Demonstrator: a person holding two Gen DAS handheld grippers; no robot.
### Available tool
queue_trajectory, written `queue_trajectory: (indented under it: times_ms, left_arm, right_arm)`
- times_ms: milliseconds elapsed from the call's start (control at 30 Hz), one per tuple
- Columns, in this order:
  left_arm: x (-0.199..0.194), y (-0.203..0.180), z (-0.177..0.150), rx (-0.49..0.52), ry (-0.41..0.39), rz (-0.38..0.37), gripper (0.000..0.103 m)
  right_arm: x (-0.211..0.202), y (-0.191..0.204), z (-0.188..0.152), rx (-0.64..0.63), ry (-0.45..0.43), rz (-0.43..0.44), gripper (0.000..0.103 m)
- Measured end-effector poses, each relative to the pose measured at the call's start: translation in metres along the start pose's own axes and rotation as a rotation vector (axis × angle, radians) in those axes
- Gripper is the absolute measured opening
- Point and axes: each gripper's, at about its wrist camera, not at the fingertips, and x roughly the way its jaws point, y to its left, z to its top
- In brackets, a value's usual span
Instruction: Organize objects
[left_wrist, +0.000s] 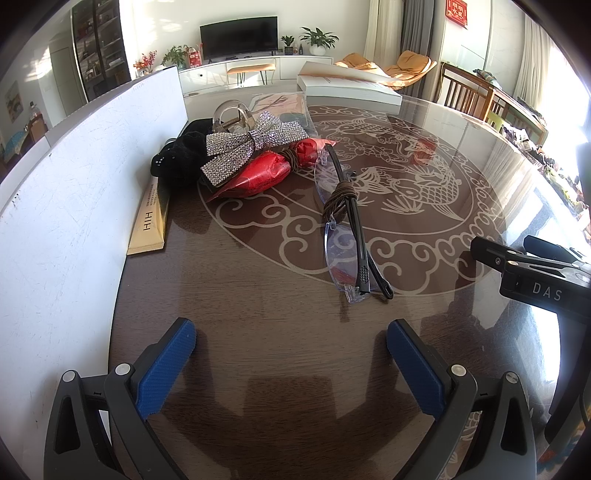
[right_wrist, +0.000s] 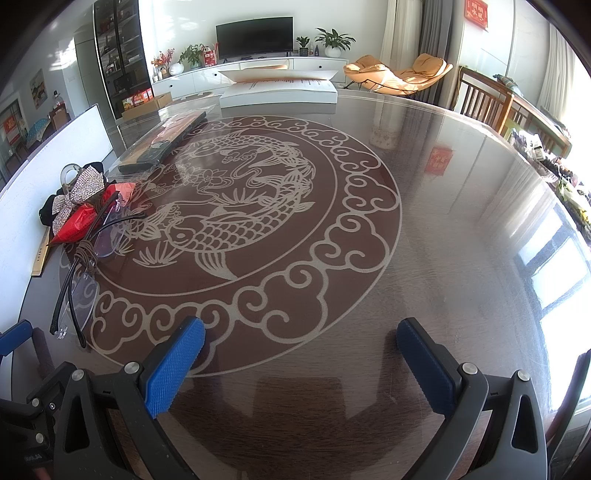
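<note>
Looks like pre-grab stage: left gripper (left_wrist: 291, 365) & right gripper (right_wrist: 301, 365) both wide, empty; next prob glasses (left_wrist: 347, 236) at 12 o'clock w/ left.

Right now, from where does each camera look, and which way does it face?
Left wrist: sits on the left tongs, low over the table, facing the glasses and rhinestone bow; its own blue fingers show, open, with the other tool at right.
Right wrist: sits on the right tongs, facing the fish pattern; its open fingers show.
Shared: glasses, bow, white book, television.
</note>
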Motion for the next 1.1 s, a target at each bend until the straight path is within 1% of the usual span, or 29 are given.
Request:
queue_trajectory:
  times_ms: [233, 433, 500, 567, 633, 733, 767, 833, 867, 900, 933, 967, 1000, 1100]
  left_arm:
    - [-0.001, -0.001, 0.0, 0.003, -0.001, -0.004, 0.103]
    - [-0.003, -0.001, -0.002, 0.013, -0.003, -0.022, 0.103]
    - [-0.005, 0.001, -0.002, 0.01, 0.004, -0.05, 0.103]
    - [-0.011, 0.004, 0.0, -0.012, -0.009, -0.108, 0.103]
    - [-0.01, 0.007, 0.009, -0.055, -0.008, -0.157, 0.103]
    - [0.007, 0.007, 0.032, -0.12, 0.038, -0.186, 0.103]
    - [0.013, 0.004, 0.039, -0.123, 0.047, -0.169, 0.103]
    - [0.024, -0.007, 0.053, -0.091, 0.06, -0.137, 0.103]
    - [0.028, -0.013, 0.058, -0.064, 0.056, -0.116, 0.096]
    - [0.029, -0.02, 0.061, -0.031, 0.043, -0.09, 0.078]
    - [0.029, -0.027, 0.063, 0.011, 0.03, -0.055, 0.067]
    - [0.028, -0.033, 0.062, 0.05, 0.017, -0.022, 0.045]
    - [0.025, -0.034, 0.06, 0.067, 0.003, -0.038, 0.024]
    - [0.012, -0.027, 0.042, 0.075, -0.009, -0.039, 0.024]
  right_arm:
    - [0.0, 0.0, 0.0, 0.0, 0.0, 0.0, 0.103]
    - [0.0, 0.0, 0.0, 0.0, 0.001, 0.0, 0.103]
    - [0.0, 0.0, 0.0, 0.0, 0.001, 0.0, 0.103]
    - [0.0, 0.0, 0.0, 0.0, 0.001, 0.0, 0.103]
    - [0.0, 0.0, 0.0, 0.0, 0.001, 0.0, 0.103]
    - [0.0, 0.0, 0.0, 0.0, 0.001, 0.0, 0.103]
    - [0.0, 0.0, 0.0, 0.0, 0.001, 0.0, 0.103]
    - [0.0, 0.0, 0.0, 0.0, 0.0, 0.0, 0.103]
    - [0.0, 0.0, 0.0, 0.0, 0.001, 0.0, 0.103]
    - [0.0, 0.0, 0.0, 0.0, 0.0, 0.0, 0.103]
    - [0.0, 0.0, 0.0, 0.0, 0.0, 0.0, 0.103]
    - [0.0, 0.0, 0.0, 0.0, 0.0, 0.0, 0.103]
    - [0.0, 0.0, 0.0, 0.0, 0.001, 0.0, 0.103]
    - [0.0, 0.0, 0.0, 0.0, 0.0, 0.0, 0.103]
